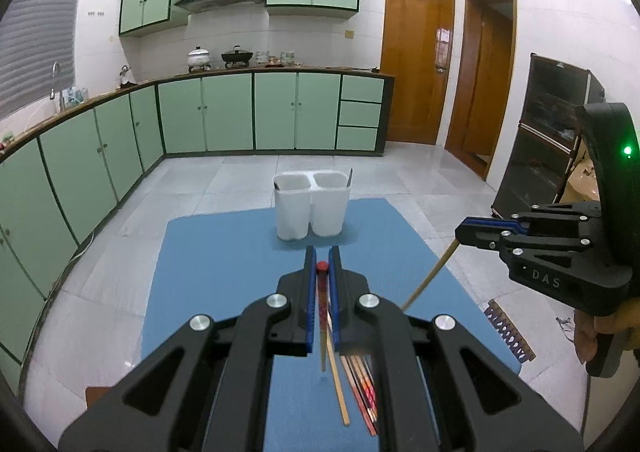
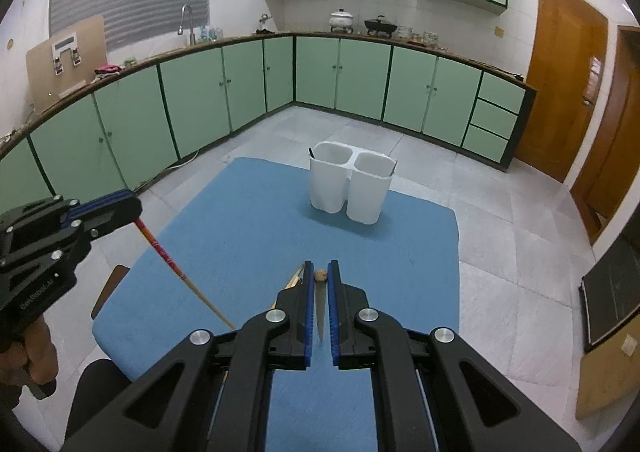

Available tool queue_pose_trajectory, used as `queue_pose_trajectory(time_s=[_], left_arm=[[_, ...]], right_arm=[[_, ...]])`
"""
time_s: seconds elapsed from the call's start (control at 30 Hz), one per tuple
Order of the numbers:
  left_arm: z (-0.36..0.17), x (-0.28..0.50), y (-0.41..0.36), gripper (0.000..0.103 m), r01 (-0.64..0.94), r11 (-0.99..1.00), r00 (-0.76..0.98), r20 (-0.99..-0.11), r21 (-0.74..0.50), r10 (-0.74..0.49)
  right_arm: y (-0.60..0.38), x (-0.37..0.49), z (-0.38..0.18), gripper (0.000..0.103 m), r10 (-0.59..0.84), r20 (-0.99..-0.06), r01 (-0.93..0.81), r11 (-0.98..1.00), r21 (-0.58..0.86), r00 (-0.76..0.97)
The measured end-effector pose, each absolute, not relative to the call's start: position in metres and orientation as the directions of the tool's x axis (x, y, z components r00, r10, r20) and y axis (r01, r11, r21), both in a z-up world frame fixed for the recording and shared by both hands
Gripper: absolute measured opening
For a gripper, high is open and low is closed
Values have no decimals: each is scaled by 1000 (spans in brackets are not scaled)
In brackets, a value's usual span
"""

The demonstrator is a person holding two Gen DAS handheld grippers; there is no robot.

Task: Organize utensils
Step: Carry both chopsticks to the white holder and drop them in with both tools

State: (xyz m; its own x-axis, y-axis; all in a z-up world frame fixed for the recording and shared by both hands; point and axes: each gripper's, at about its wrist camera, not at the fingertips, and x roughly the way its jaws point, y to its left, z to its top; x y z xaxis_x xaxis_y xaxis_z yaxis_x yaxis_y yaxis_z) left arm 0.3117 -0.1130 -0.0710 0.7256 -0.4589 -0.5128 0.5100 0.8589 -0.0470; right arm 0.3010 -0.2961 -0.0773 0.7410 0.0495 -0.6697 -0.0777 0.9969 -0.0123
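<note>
Two chopsticks are hanging in the air, one in each claw. The left gripper [image 1: 322, 266] is pinching a red-topped chopstick [image 1: 322, 316] near its thick end, jaws nearly closed on it, so the stick is dangling tip-down over the blue mat [image 1: 224, 252]. The right gripper [image 2: 321, 276] is clamping a plain wooden chopstick [image 2: 320, 316] the same way, close to its rounded top, tip pointing down.

More chopsticks [image 1: 360, 388] are lying loose on the mat below the left claw. The white two-cup utensil holder [image 1: 311, 208] is standing at the far end of the mat, well apart from both grippers, with a thin dark utensil leaning at its rim.

These sticks are looking light, stiff and slim, probably smooth enough to pivot or slip between the pads. Holding near the thick end is letting each hang straight, which should be helping when lowering the tip into a cup; a swinging tip could be catching the rim.
</note>
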Motion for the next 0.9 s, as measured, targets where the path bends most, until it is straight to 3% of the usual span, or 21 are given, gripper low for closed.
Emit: queue_pose_trajectory(time_s=[0.6,0.9], left_arm=[[24,440,-155,5,460,887,793,-435,-33,-427],[43,509,-193,5,427,903,821,-403,-35,-404]], right_arm=[[-341,414,33,6,22,-633,1,999,36,774],[-361,490,50,6,-37,-585,56,998,14,810]])
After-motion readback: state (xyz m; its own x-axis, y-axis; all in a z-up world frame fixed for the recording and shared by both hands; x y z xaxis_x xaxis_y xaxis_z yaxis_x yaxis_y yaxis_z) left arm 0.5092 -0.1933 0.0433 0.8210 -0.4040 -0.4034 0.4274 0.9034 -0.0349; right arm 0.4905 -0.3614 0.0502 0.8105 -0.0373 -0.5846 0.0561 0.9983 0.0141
